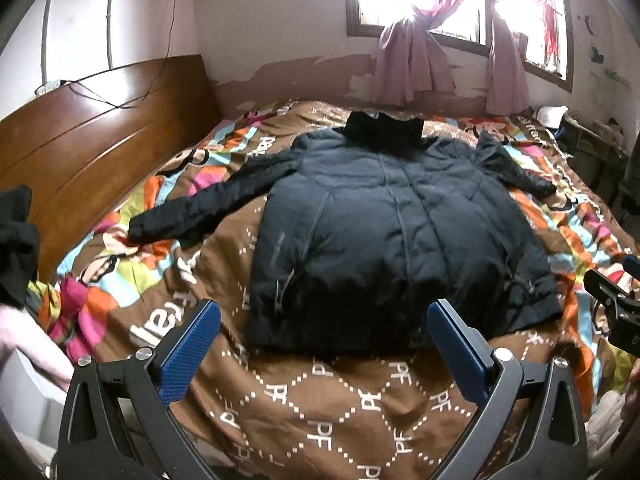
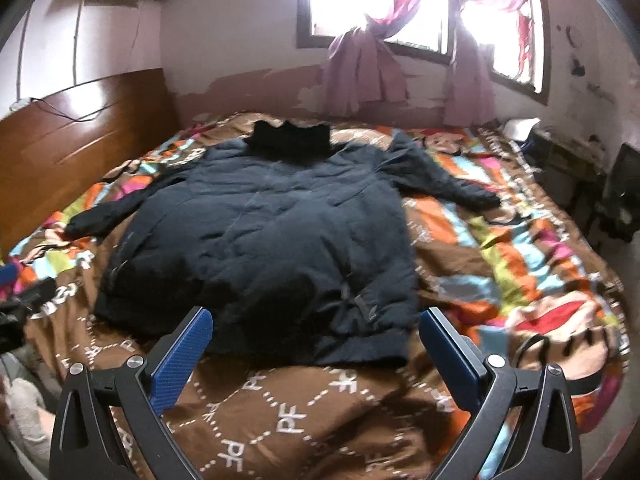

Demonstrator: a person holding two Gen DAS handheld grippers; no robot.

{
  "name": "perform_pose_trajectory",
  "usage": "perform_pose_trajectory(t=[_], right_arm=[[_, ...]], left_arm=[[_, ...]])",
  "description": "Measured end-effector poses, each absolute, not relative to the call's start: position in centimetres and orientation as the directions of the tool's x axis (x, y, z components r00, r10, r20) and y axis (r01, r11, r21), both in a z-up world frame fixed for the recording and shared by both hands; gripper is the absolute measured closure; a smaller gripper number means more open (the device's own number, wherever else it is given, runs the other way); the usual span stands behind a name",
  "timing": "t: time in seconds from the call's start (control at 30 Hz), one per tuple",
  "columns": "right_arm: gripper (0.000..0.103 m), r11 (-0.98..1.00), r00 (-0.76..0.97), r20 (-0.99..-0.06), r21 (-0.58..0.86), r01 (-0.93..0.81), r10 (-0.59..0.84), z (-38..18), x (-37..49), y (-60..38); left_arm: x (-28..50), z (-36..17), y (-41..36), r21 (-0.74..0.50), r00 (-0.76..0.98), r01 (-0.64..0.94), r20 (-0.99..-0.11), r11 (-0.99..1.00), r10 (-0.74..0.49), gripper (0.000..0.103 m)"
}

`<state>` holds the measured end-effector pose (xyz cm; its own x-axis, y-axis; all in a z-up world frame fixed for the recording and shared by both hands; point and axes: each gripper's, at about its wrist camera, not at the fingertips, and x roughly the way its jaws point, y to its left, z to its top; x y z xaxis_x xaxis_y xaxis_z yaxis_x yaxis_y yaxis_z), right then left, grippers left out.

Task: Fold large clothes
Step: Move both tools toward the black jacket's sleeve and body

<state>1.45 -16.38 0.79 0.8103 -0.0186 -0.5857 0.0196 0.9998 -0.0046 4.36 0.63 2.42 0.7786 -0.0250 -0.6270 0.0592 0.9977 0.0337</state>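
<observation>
jacket [image 1: 400, 232] flat on quilt [image 1: 304, 400], sleeves out | left gripper [image 1: 324, 344] – wide, empty | right gripper [image 2: 316, 346] – wide, empty

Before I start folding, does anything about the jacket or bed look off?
The black jacket lies flat and face up on the patterned quilt, sleeves spread, no visible damage. Only the peeling wall paint under the window looks worn. Both grippers are open, off the fabric.

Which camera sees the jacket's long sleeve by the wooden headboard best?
The left wrist view: that sleeve lies stretched out, sharp and whole. In the right wrist view it looks shorter, blurrier, near the edge.
</observation>
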Motion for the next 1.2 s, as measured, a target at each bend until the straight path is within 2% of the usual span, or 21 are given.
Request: perform_pose_trajectory(t=[0.27, 0.57, 0.77, 0.93, 1.2], right_arm=[[0.000, 0.999, 0.832, -0.553, -0.045, 0.028, -0.048, 5.8, 2.3, -17.3], [0.000, 0.980, 0.870, -0.488, -0.193, -0.036, -0.064, 12.3, 4.5, -18.1], [0.000, 0.974, 0.853, -0.520, -0.212, -0.079, -0.044, 14.5, 7.7, -20.0], [0.000, 0.975, 0.831, -0.555, -0.195, -0.105, -0.021, 15.2, 11.3, -21.4], [0.000, 0.989, 0.807, -0.590, -0.110, -0.104, 0.019, 15.7, 18.4, -23.5]], left_arm=[[6.8, 8.3, 0.2, 0.020, 0.798, 0.091, -0.600, 0.996, -0.061, 0.001], [10.1, 14.4, -1.8, 0.090, 0.824, 0.133, -0.563, 0.987, -0.059, 0.001], [13.3, 15.8, -2.5, 0.061, 0.779, 0.172, -0.619, 0.983, -0.098, 0.001], [16.6, 16.0, -3.1, 0.095, 0.758, 0.185, -0.647, 0.978, -0.080, 0.001], [22.0, 14.2, -3.9, 0.109, 0.732, 0.198, -0.678, 0.974, -0.073, 0.001]])
